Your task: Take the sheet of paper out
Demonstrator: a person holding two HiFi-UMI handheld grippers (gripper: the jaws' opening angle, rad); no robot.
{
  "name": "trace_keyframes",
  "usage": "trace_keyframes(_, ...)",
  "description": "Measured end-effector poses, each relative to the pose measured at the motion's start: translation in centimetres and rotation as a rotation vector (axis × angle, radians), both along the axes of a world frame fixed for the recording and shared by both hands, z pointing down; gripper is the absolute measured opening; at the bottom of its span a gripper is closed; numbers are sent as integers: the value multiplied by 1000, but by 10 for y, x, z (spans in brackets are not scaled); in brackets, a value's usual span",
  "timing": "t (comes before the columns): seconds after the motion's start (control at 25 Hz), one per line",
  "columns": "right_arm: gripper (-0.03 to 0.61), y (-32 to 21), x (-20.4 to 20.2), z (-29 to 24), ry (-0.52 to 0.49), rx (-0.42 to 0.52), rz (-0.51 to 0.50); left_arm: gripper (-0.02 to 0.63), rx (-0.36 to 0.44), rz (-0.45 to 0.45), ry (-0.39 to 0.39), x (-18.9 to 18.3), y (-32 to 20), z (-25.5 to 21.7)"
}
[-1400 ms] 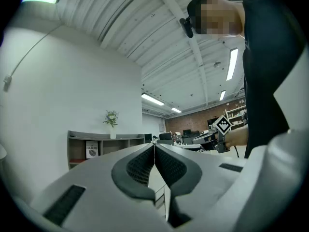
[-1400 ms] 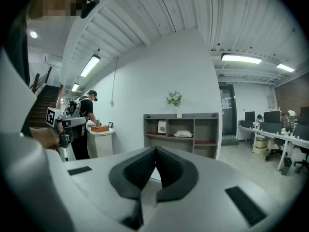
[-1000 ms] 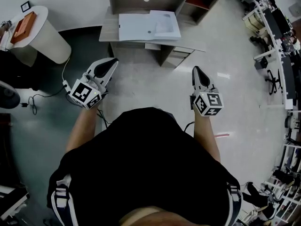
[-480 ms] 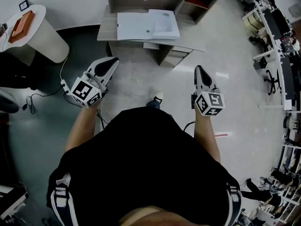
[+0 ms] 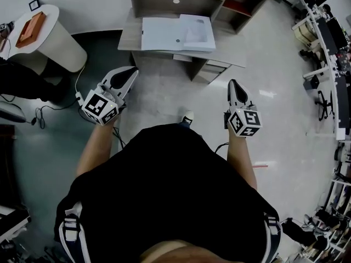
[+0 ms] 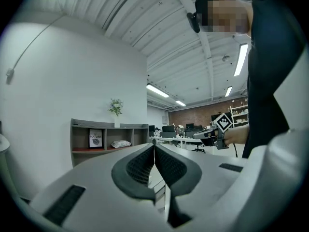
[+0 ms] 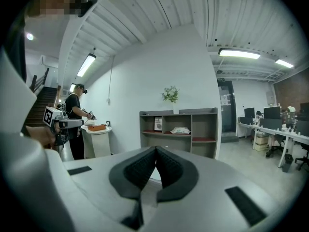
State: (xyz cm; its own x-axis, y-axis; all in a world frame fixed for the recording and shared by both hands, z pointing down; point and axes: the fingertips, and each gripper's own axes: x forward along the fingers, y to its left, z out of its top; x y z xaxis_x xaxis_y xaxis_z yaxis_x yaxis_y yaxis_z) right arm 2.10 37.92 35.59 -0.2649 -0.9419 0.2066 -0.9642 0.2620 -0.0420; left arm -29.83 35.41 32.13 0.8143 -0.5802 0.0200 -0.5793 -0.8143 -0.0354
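A person is walking closer to the worktop (image 5: pixel 226 57). A white folder (image 5: pixel 164 33), probably holding the sheet, is lying across its middle. The left claw (image 5: pixel 130 71) and right claw (image 5: pixel 233 83) are staying closed and empty, well short of it. A shoe (image 5: pixel 187 115) is now showing.

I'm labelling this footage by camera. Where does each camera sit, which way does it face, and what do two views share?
Head view: on the person's head, looking steeply down at floor, desk and shelf; shows torso, forearms, left gripper and right gripper.
Left gripper view: on the left gripper, facing the shelf; shows its shut jaws, right gripper beyond.
Right gripper view: on the right gripper, facing the shelf; shows its shut jaws, left gripper beyond.
Shared: both gripper views show the shelf and plant.
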Motion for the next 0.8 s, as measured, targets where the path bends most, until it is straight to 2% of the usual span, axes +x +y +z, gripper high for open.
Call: trace_keyframes(0.8,14,-96,51,45,-14,-107,-128,25,-80,-62,-44,66,-79,36)
